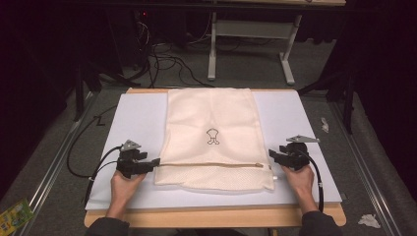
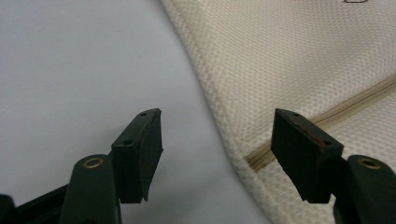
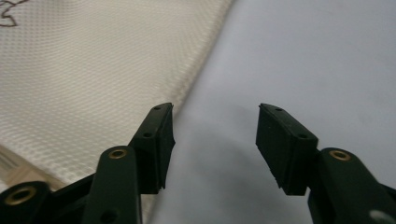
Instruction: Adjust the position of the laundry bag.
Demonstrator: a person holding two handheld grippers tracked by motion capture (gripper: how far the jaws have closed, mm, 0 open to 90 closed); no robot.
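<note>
Both grippers [image 1: 156, 162] [image 1: 271, 154] flank mesh bag [image 1: 212, 118], seemingly untouched.

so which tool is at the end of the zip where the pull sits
The right tool, by the white pull of the cream mesh bag; the left tool is at the zip's plain end.

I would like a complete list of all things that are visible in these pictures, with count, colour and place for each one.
cream mesh laundry bag with tan zipper: one, cream, flat in the middle of the mat
small dark printed figure: one, dark, on the bag's middle
pale lavender mat: one, lavender, covering the tabletop
wooden table: one, light brown, edge showing under the mat
white crumpled scraps: two, white, floor at right
yellow-green packet: one, floor at lower left
white metal frame: one, floor beyond the table
left gripper: one, black, open, at the bag's left edge
right gripper: one, black, open, at the bag's right edge
</note>
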